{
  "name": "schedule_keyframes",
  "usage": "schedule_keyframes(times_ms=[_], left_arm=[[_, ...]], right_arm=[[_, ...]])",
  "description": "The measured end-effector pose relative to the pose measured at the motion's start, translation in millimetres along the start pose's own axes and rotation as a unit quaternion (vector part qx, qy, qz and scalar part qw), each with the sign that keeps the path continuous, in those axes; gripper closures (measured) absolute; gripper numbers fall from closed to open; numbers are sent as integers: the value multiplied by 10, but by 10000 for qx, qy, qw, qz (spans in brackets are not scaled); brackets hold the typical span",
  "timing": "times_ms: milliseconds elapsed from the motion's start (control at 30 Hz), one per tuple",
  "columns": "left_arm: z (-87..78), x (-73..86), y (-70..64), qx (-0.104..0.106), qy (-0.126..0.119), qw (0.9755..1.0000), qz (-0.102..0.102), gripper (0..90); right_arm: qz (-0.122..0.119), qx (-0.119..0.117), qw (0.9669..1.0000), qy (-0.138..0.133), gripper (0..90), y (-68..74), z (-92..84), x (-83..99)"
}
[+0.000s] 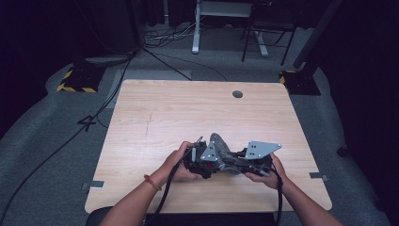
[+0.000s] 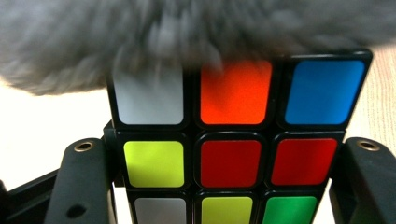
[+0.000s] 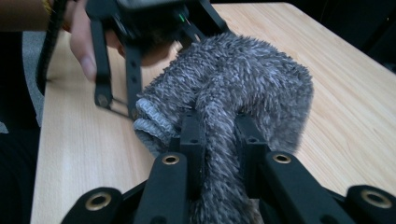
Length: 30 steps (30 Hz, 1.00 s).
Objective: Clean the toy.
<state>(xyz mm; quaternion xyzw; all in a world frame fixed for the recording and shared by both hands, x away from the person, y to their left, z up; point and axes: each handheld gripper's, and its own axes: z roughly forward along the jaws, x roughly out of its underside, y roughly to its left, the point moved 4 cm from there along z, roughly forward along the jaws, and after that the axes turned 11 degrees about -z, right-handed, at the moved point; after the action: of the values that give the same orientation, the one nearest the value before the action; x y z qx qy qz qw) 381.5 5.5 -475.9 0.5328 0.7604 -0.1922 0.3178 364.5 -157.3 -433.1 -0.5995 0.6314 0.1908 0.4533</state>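
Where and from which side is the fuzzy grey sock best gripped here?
At a bunched fold near its ribbed cuff, coming level from the side opposite the cube. The grey sock is limp, so likely only a gathered pinch holds, as the right gripper shows.

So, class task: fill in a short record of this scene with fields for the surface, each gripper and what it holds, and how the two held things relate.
surface: wooden table
left gripper: shut on colour puzzle cube
right gripper: shut on fuzzy grey sock
relation: sock drapes over the cube's top edge
position: both grippers meet near the table's front edge
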Motion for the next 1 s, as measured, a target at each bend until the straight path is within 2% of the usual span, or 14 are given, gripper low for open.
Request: schedule_keyframes(times_ms=[100, 200, 267, 333, 367, 400, 567, 633, 667, 733, 767, 833, 867, 1000], left_arm=[[11, -1, -16, 13, 30, 10000, 6, 337], [2, -7, -23, -14, 5, 10000, 34, 337], [-6, -10, -21, -24, -7, 10000, 43, 337], [-33, -10, -18, -35, -23, 10000, 22, 337], [-48, -13, -12, -39, -58, 10000, 27, 337], [-66, -16, -9, -46, -93, 9999, 4, 337], [-178, -48, 14, -47, -379, 9993, -56, 337], [-192, -48, 22, -69, -418, 9991, -74, 337], [-192, -48, 22, -69, -418, 9991, -74, 337], [-186, -32, 33, 0, -396, 9992, -48, 336], [-186, -32, 33, 0, -396, 9992, -48, 336], [-188, -19, 40, 34, -409, 9991, -90, 336], [-188, -17, 43, 88, -427, 9990, -87, 335], [-180, -7, 41, 110, -410, 9991, -83, 334]], right_arm=[[-6, 60, 10000, -15, 772, -3, 28, -26], [2, 271, 9992, 279, 773, -67, 51, 29], [118, 338, 9985, 420, 773, -131, 64, 114], [173, 341, 9981, 490, 773, -164, 69, 167], [304, 341, 9969, 646, 773, -218, 84, 276], [324, 338, 9963, 717, 773, -236, 92, 325], [502, 65, 9953, 829, 772, -248, 138, 426], [527, -87, 9960, 721, 772, -226, 150, 418], [527, -87, 9960, 721, 772, -226, 150, 418], [492, -238, 9976, 424, 773, -192, 110, 356], [492, -238, 9976, 424, 773, -192, 110, 356], [505, -308, 9979, 259, 774, -177, 71, 316], [528, -391, 9978, 59, 775, -166, 38, 294], [541, -426, 9976, -84, 776, -162, 18, 269]])
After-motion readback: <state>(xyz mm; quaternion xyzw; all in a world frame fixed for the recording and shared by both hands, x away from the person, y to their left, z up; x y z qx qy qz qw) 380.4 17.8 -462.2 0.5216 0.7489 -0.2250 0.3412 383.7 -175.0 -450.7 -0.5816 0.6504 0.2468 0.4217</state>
